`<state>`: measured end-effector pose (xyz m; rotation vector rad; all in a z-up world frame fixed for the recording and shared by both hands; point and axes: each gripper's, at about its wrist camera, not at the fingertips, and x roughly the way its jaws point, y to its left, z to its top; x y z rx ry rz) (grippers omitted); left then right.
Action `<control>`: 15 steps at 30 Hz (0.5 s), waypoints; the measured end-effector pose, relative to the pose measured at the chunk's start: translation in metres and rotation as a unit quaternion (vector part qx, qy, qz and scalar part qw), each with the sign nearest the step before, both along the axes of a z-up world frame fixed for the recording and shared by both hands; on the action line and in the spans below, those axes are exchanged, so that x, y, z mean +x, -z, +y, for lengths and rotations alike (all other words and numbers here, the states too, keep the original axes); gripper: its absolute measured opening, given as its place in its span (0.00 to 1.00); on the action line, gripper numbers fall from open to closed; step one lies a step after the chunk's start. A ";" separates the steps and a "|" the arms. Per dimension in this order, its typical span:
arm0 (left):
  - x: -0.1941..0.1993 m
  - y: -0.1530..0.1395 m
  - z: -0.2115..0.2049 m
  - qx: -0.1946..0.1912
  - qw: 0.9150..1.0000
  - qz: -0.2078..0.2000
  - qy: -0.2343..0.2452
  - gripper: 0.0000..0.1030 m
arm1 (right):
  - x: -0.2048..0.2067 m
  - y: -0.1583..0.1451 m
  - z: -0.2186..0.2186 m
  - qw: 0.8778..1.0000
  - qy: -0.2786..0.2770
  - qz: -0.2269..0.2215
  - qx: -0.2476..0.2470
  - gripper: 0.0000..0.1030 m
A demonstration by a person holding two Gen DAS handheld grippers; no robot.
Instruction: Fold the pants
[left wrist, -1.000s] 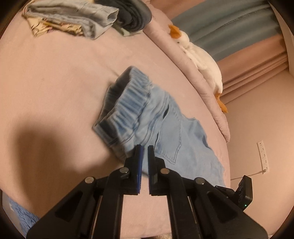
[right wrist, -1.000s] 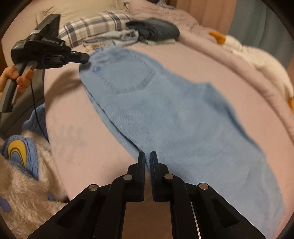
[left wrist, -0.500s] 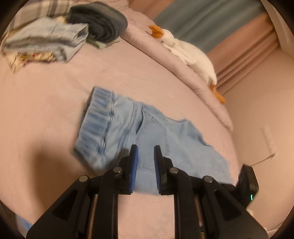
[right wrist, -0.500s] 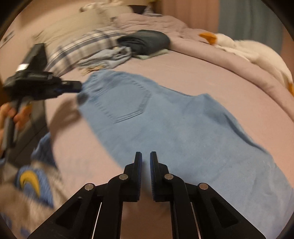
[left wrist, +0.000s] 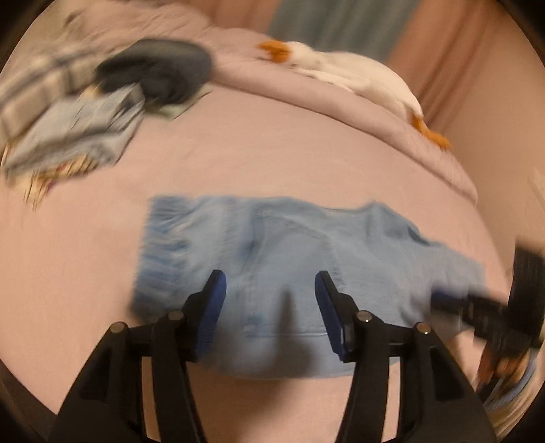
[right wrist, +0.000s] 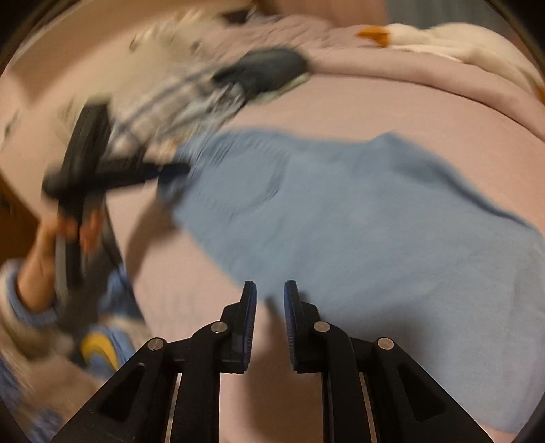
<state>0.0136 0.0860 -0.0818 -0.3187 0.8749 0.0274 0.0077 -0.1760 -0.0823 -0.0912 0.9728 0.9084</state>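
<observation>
while both grippers gape, light-blue pants [left wrist: 306, 259] lie on pink bed [left wrist: 272, 153].

A bedroom at home: big bed [left wrist: 272, 160] with pink sheet, plaid pillow [left wrist: 30, 81], folded clothes [left wrist: 78, 136], white goose toy [left wrist: 347, 75], curtains [left wrist: 327, 24] behind.
</observation>
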 end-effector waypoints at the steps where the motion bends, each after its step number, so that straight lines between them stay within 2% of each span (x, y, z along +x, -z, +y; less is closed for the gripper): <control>1: 0.005 0.000 -0.010 0.015 1.000 0.001 0.014 0.52 | 0.008 -0.002 -0.008 1.000 0.019 -0.001 0.007 0.19; 3: 0.015 0.004 -0.031 0.044 0.998 0.006 0.043 0.52 | 0.032 -0.006 -0.013 0.997 0.071 -0.010 0.002 0.32; 5: 0.022 0.010 -0.046 0.066 0.995 0.011 0.069 0.52 | 0.052 -0.010 -0.015 0.994 0.109 -0.015 0.006 0.35; 9: 0.034 0.022 -0.062 0.095 0.990 0.024 0.101 0.50 | 0.096 -0.013 -0.014 0.986 0.164 0.004 0.032 0.37; 12: 0.040 0.034 -0.060 0.103 0.988 0.043 0.104 0.50 | 0.113 -0.007 -0.014 0.984 0.175 0.017 0.026 0.37; 15: 0.045 0.042 -0.054 0.102 0.988 0.055 0.102 0.48 | 0.122 0.007 -0.004 0.986 0.149 0.072 0.035 0.37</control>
